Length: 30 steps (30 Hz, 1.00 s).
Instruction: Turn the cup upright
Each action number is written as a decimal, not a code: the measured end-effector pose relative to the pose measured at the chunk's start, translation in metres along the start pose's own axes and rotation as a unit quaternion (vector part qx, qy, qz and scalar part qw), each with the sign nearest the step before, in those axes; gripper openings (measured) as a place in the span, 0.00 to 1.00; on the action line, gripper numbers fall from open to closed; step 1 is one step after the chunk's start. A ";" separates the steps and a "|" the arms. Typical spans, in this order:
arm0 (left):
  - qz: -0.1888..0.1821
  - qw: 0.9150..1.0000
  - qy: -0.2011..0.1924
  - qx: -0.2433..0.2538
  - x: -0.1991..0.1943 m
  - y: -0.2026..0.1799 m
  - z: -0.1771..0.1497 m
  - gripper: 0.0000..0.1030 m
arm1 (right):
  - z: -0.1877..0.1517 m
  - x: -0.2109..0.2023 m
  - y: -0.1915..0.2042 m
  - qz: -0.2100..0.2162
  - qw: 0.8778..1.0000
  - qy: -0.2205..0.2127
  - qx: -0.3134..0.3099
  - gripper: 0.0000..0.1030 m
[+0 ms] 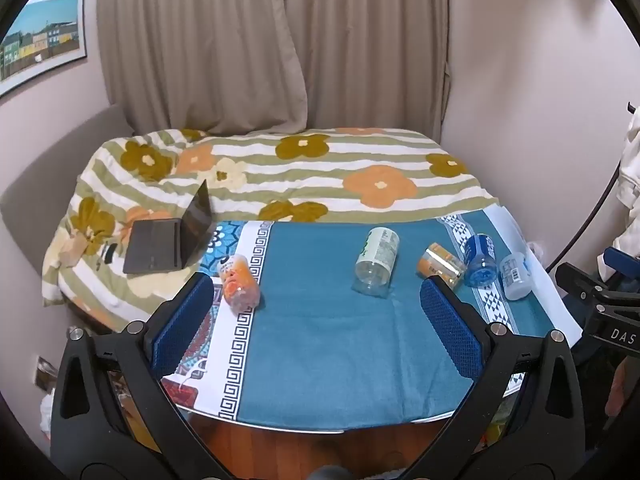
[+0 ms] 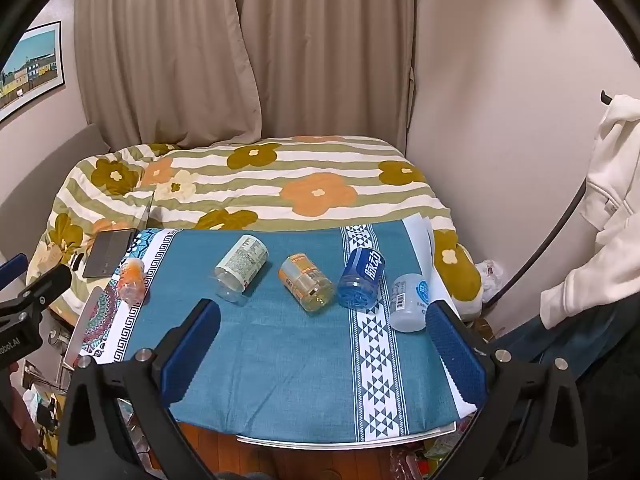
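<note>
Several plastic cups lie on their sides on a blue-clothed table [image 1: 332,340]. From the left: an orange patterned cup [image 1: 239,283] [image 2: 132,280], a clear cup with a white label [image 1: 376,262] [image 2: 239,266], an orange-labelled cup [image 1: 440,264] [image 2: 306,282], a blue cup [image 1: 479,260] [image 2: 360,278] and a pale white cup [image 1: 516,274] [image 2: 410,302]. My left gripper [image 1: 316,300] is open and empty above the near half of the table. My right gripper [image 2: 324,328] is open and empty, near the pale cup.
A bed with a flowered quilt [image 1: 300,172] lies behind the table, with an open laptop [image 1: 168,240] on its left side. Curtains [image 1: 272,40] hang behind. The other gripper's body [image 1: 608,312] shows at the right edge. A white garment [image 2: 612,200] hangs at right.
</note>
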<state>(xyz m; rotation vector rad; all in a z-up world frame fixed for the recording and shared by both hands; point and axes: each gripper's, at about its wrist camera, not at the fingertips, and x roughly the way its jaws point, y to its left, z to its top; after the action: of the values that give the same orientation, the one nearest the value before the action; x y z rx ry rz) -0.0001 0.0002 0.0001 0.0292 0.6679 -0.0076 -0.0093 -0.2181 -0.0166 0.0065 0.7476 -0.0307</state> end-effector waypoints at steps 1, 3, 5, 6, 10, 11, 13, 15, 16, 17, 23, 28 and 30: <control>0.000 1.000 0.000 0.001 0.000 0.000 0.000 1.00 | 0.000 0.000 0.000 0.001 1.000 0.000 0.000 1.00; 0.001 1.000 -0.001 0.001 0.000 0.000 0.000 1.00 | 0.000 0.000 0.001 0.002 1.000 0.000 0.000 1.00; 0.001 1.000 0.000 0.001 0.000 0.000 -0.001 1.00 | 0.000 0.000 0.002 0.001 1.000 -0.001 0.000 1.00; 0.001 1.000 0.000 0.001 0.000 -0.001 -0.001 1.00 | 0.001 -0.002 0.001 0.001 1.000 -0.001 0.000 1.00; 0.001 1.000 0.001 0.002 0.000 0.001 0.000 1.00 | 0.001 -0.001 0.001 0.001 1.000 0.001 0.000 1.00; 0.001 1.000 0.001 0.002 0.000 0.001 0.000 1.00 | 0.002 -0.001 0.001 0.001 1.000 0.001 0.000 1.00; 0.001 1.000 0.001 0.003 0.000 0.001 0.000 1.00 | 0.001 -0.001 0.000 0.001 1.000 0.000 0.001 1.00; 0.001 1.000 0.000 0.000 0.000 0.000 0.000 1.00 | 0.002 -0.002 0.001 0.001 1.000 0.000 0.001 1.00; 0.001 1.000 0.000 0.000 0.000 0.000 0.000 1.00 | 0.002 -0.002 0.001 0.000 1.000 0.000 0.000 1.00; 0.001 1.000 0.000 0.000 0.000 0.000 0.000 1.00 | 0.002 -0.002 0.001 0.000 1.000 0.000 0.000 1.00; 0.001 1.000 -0.001 0.001 0.000 0.000 0.000 1.00 | 0.002 -0.001 0.000 0.001 1.000 0.000 0.001 1.00; 0.002 1.000 -0.001 0.000 -0.001 0.002 0.001 1.00 | 0.002 -0.001 0.000 0.001 1.000 0.001 0.001 1.00; 0.001 1.000 -0.003 0.000 -0.001 0.002 0.001 1.00 | 0.002 -0.001 0.001 0.002 1.000 0.000 0.001 1.00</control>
<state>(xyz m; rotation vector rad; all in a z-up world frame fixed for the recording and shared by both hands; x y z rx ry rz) -0.0005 0.0021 0.0016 0.0295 0.6625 -0.0047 -0.0086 -0.2175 -0.0141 0.0099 0.7483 -0.0283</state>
